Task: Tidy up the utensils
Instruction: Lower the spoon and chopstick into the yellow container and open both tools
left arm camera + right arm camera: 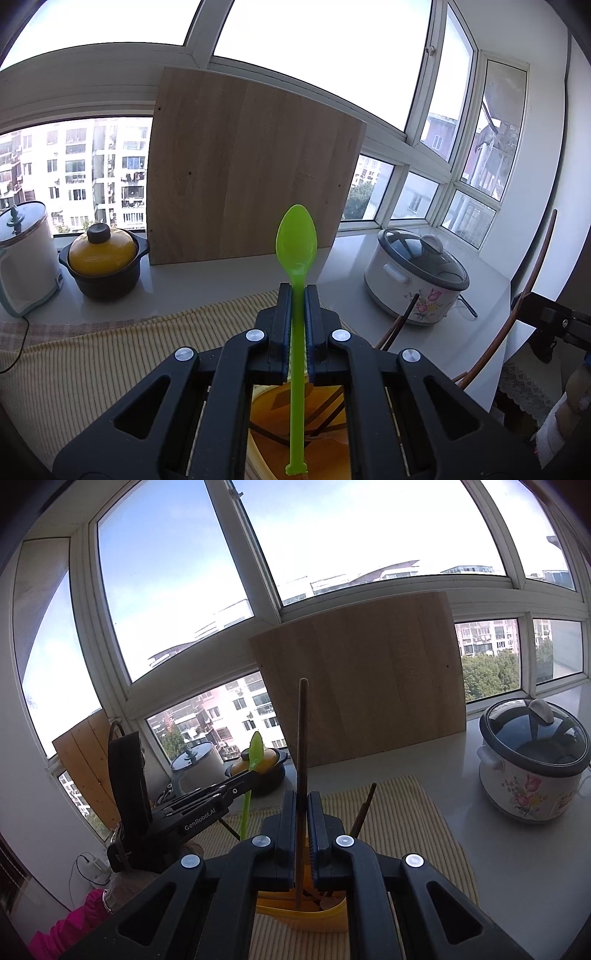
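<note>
Lower centre, left wrist view: left gripper (297, 291) clamped on green spoon (296, 236), long axis upright, bowl up, handle end over yellow holder (266, 443) directly beneath. Lower centre, right wrist view: right gripper (302, 797) clamped on brown chopstick (303, 716), likewise vertical above yellow holder. Beyond: striped mat (406, 812), wooden board (243, 166).

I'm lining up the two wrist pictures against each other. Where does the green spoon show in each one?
Left wrist view: the green spoon stands at centre, clamped in the left hand-held gripper, bowl upward.
Right wrist view: the green spoon is left of centre, seen edge-on, bowl upward.
Shared landmark: the wooden board leaning against the window, behind the spoon in the left wrist view.
</note>
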`<state>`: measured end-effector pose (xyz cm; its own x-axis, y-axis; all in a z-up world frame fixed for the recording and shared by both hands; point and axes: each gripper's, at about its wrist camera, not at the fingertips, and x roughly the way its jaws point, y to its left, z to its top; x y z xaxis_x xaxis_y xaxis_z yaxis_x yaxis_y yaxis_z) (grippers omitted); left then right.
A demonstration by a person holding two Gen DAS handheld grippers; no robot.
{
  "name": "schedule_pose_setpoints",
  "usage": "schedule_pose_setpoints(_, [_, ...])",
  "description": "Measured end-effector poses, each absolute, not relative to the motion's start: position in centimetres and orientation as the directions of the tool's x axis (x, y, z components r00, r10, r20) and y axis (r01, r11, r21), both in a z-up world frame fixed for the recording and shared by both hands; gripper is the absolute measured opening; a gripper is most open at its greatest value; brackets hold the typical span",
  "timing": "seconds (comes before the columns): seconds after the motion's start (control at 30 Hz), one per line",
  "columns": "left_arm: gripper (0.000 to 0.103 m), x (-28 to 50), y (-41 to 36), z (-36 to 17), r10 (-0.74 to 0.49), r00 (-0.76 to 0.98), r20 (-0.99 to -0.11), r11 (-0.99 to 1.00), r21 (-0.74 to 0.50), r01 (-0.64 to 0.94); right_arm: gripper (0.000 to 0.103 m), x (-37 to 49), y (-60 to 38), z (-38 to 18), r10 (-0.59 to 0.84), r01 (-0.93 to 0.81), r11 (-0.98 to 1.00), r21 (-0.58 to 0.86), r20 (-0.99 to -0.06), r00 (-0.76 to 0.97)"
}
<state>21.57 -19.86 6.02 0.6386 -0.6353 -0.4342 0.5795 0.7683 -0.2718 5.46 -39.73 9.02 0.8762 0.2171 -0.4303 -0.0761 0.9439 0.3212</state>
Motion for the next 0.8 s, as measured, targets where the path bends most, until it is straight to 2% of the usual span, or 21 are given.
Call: schedule_pose_setpoints(0.8, [0.004,21.7,-19.9,5.3,-0.649,0.613,-0.451,0.756,-0.287,0.589,0.003,7.0,-39.2,6.8,0.229,-0.066,0.944,0.322,-0.501,0.834])
